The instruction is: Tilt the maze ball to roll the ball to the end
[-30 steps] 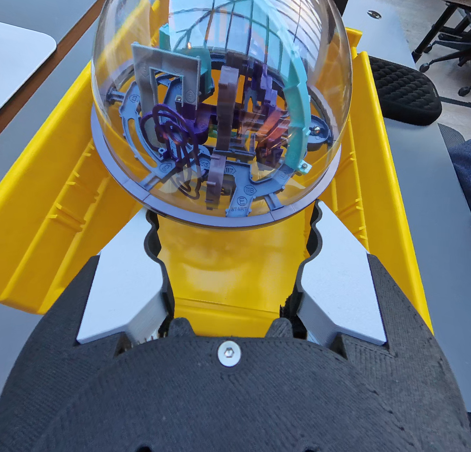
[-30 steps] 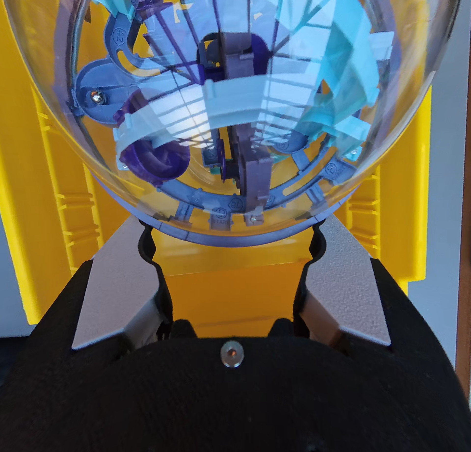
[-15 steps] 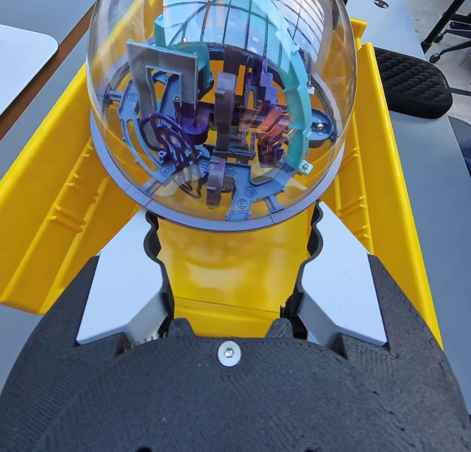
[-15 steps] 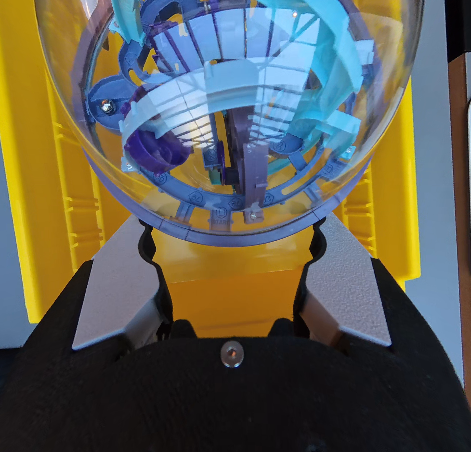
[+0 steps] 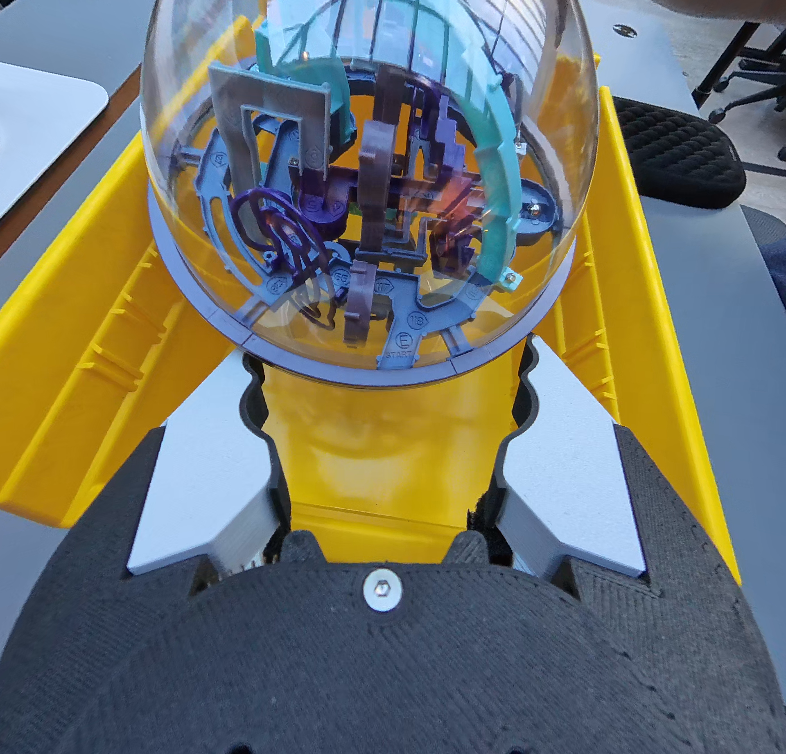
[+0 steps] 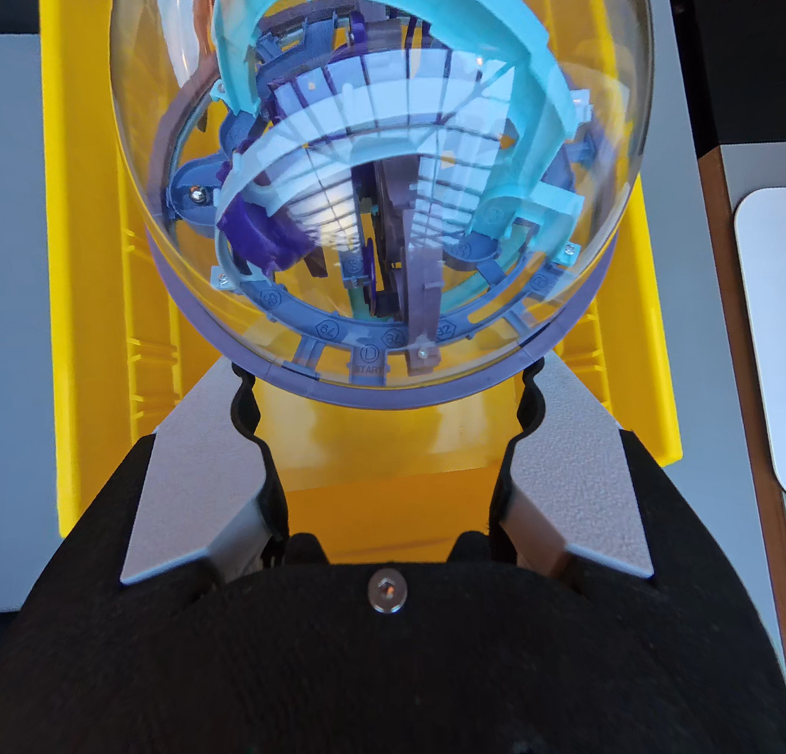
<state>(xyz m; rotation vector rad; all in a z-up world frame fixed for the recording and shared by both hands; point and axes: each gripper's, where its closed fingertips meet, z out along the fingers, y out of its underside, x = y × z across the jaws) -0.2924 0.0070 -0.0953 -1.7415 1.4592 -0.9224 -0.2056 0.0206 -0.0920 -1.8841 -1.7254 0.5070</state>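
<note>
A grey bench [image 5: 701,266] carries a long yellow plastic bin [image 5: 98,351], open at the top. Above the bin, a clear plastic maze ball [image 5: 365,172], a sphere with a lilac rim band and blue, purple and teal tracks inside, is held from opposite sides. The left gripper [image 5: 389,376] and the right gripper [image 6: 385,387] each have their jaws set wide apart, and the tips meet the lilac band; whether they pinch it or only cradle it cannot be told.

In the right wrist view the sphere has turned over the last second: the teal ribbon now arches high across the top, and the blue ring of numbered stations faces the camera more squarely. In the left wrist view it has shifted only slightly.

A small silver steel ball [image 5: 533,209] sits in a round blue cup [image 5: 536,215] at the sphere's edge, seen also from the right side [image 6: 196,193]. It appears not to have left that cup, so the tilt so far has probably not advanced it along the track.
</note>
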